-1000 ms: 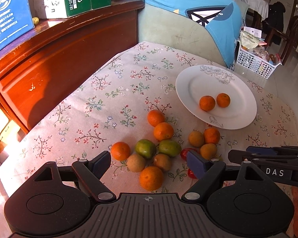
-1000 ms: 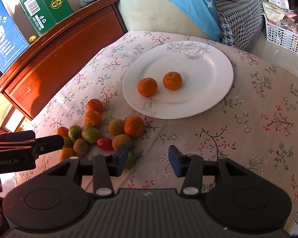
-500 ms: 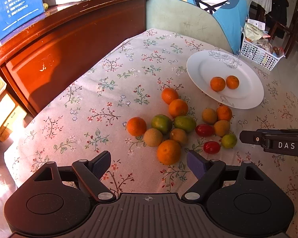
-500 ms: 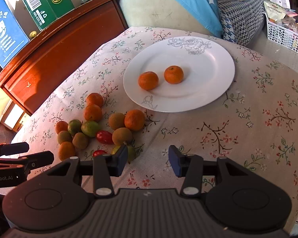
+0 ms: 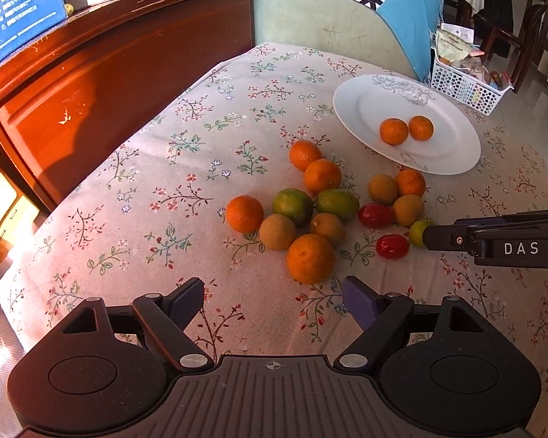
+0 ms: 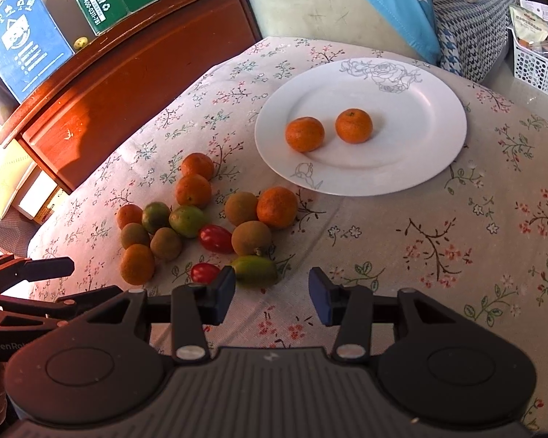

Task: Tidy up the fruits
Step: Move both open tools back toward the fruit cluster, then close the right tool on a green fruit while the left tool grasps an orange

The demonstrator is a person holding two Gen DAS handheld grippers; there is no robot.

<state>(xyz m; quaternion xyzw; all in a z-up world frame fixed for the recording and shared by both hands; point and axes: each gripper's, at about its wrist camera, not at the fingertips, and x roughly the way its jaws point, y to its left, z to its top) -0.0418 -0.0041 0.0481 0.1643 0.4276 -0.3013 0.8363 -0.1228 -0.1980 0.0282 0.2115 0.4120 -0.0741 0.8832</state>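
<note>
While both tools are hovering over the flowered tablecloth [image 6: 438, 219], the left gripper [image 5: 273, 301] is holding its jaws spread wide with nothing between them, and the right gripper [image 6: 271, 292] is likewise spread and empty. The fruit pile [image 6: 201, 224] is lying loose on the cloth just beside the white plate [image 6: 431, 138], which is carrying two oranges [image 6: 304, 134]. A big orange [image 5: 310, 258] is sitting nearest the left gripper, just ahead of its fingers. A green fruit [image 6: 255, 270] and a small red tomato [image 6: 204, 272] are lying right at the right gripper's left fingertip. A wooden cabinet [image 5: 109, 84] with cardboard boxes [image 6: 18, 33] on top is standing along the cloth's far left edge, and a white basket [image 5: 464, 89] is sitting beyond the plate.
</note>
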